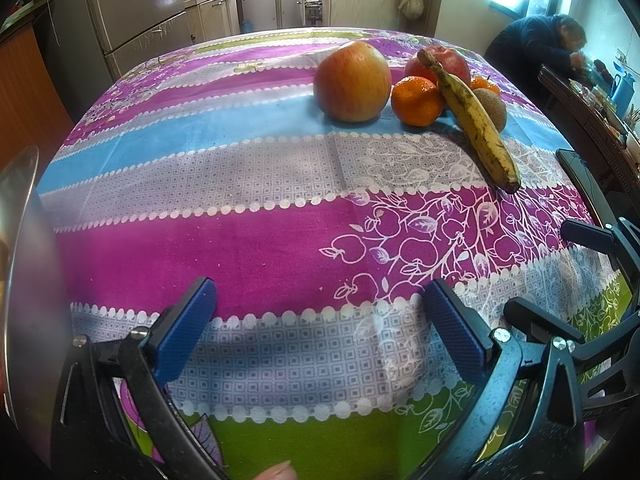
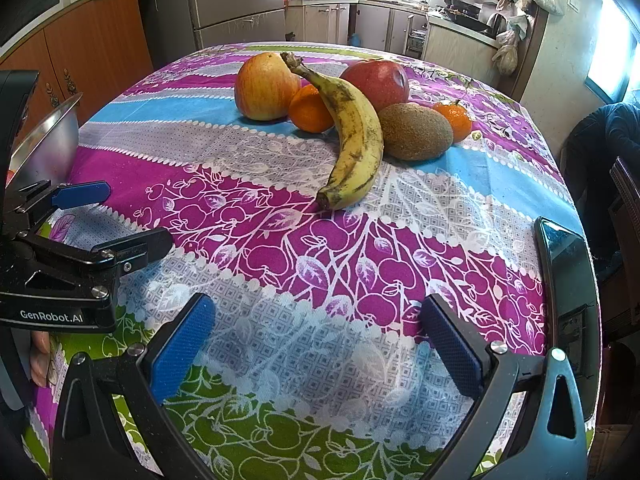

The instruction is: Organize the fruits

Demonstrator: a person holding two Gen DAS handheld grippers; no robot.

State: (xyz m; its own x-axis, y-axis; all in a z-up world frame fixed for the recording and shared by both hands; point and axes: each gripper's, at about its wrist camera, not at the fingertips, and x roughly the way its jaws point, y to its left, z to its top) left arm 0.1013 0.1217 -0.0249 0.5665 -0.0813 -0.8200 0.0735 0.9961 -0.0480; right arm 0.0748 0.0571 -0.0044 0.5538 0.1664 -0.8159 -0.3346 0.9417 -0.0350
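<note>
A cluster of fruit lies toward the far side of the table. It holds a yellow-red apple (image 1: 352, 80) (image 2: 264, 88), a red apple (image 1: 440, 62) (image 2: 376, 80), an orange (image 1: 416, 100) (image 2: 310, 110), a spotted banana (image 1: 476, 120) (image 2: 356, 136), a kiwi (image 1: 496, 110) (image 2: 416, 132) and a smaller orange (image 1: 486, 84) (image 2: 454, 118). My left gripper (image 1: 320, 320) (image 2: 116, 220) is open over the near cloth, well short of the fruit. To its right, my right gripper (image 2: 320, 340) (image 1: 560, 276) also stands open and holds nothing.
A steel bowl (image 2: 52, 140) (image 1: 20, 220) stands at the table's left edge. A dark phone (image 2: 568, 280) lies near the right edge. The floral tablecloth (image 1: 260, 200) covers the table. A person (image 1: 536, 40) sits at another table far right. Kitchen cabinets stand behind.
</note>
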